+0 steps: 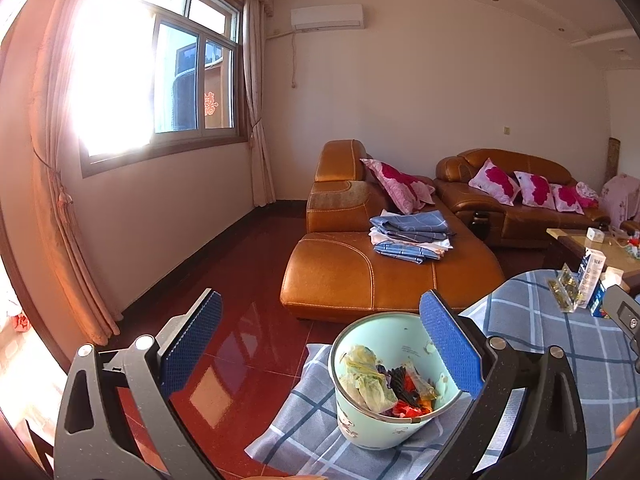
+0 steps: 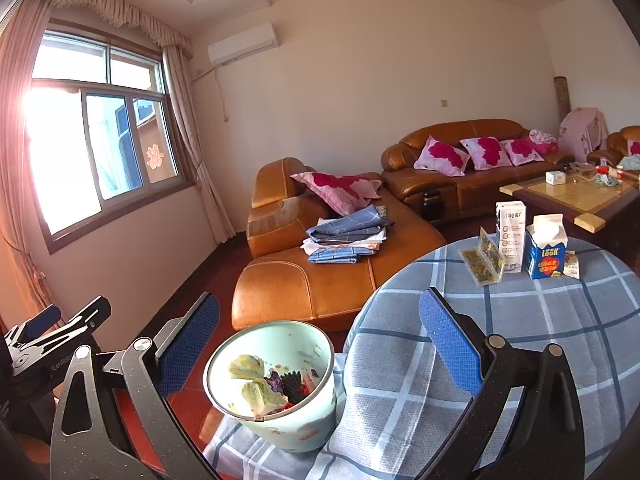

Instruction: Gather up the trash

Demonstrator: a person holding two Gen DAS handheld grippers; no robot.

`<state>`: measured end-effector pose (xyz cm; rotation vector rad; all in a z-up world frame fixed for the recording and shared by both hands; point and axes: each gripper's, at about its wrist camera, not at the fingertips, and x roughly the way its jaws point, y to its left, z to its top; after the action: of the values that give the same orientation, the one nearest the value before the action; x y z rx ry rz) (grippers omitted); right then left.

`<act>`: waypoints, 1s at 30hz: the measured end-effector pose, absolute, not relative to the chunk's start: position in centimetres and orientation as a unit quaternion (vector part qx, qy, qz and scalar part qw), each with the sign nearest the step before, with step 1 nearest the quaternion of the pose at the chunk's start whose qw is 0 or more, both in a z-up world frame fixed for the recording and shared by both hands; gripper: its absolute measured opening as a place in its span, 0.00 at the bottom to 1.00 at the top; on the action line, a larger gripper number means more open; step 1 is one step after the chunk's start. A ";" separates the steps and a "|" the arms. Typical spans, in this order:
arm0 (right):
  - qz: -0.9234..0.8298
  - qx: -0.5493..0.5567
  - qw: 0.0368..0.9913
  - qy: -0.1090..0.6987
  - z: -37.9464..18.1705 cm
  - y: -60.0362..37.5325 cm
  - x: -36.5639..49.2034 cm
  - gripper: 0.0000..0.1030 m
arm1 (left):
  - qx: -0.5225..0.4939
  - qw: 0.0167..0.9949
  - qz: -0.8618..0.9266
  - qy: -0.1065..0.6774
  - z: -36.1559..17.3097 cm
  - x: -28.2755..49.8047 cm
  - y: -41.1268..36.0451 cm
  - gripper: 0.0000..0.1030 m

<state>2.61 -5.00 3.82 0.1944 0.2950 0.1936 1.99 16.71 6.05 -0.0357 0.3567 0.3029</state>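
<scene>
A pale green waste bin (image 1: 400,432) stands on the floor beside a round table, holding crumpled wrappers and scraps (image 1: 384,384). My left gripper (image 1: 320,340) hangs open above and left of it, nothing between its blue pads. In the right wrist view the same bin (image 2: 276,428) lies low between the fingers of my right gripper (image 2: 320,340), which is wide open and holds nothing. On the table's far side stand a blue milk carton (image 2: 546,250), a white carton (image 2: 511,236), a clear packet (image 2: 482,262) and a small wrapper (image 2: 572,266).
The round table wears a blue checked cloth (image 2: 500,340) that drapes to the red tiled floor (image 1: 248,340). An orange leather chaise (image 1: 360,272) with folded laundry (image 1: 412,236) lies beyond the bin. A sofa (image 2: 460,176) and a coffee table (image 2: 576,200) stand at the right.
</scene>
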 end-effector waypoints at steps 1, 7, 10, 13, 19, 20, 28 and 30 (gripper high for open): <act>0.096 0.096 0.980 0.146 3.9 -5.0 2.6 0.95 | -0.019 0.973 0.148 0.175 6.1 1.9 16.7 0.94; 0.098 0.097 0.980 0.145 3.8 -5.1 2.3 0.95 | -0.012 0.973 0.151 0.172 5.9 2.0 16.6 0.94; 0.096 0.098 0.979 0.148 3.7 -5.2 2.4 0.95 | -0.005 0.972 0.164 0.171 5.8 1.9 16.4 0.94; 0.095 0.101 0.979 0.151 3.7 -5.3 2.5 0.95 | -0.018 0.973 0.158 0.170 5.8 1.5 16.6 0.94; 0.095 0.102 0.979 0.149 3.7 -5.3 2.3 0.95 | -0.004 0.977 0.145 0.154 5.9 1.0 16.1 0.93; 0.096 0.102 0.979 0.150 3.7 -5.3 2.3 0.95 | -0.004 0.977 0.143 0.156 6.0 1.0 16.1 0.93; 0.093 0.107 0.978 0.155 3.6 -5.6 2.4 0.95 | -0.004 0.975 0.135 0.175 5.8 1.6 16.1 0.93; 0.092 0.109 0.977 0.156 3.6 -5.7 2.4 0.95 | -0.004 0.976 0.134 0.174 5.7 1.5 16.1 0.93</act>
<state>2.38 -5.71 3.56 0.2201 0.3149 0.1862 1.54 16.09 5.74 -0.0077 0.3518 0.2694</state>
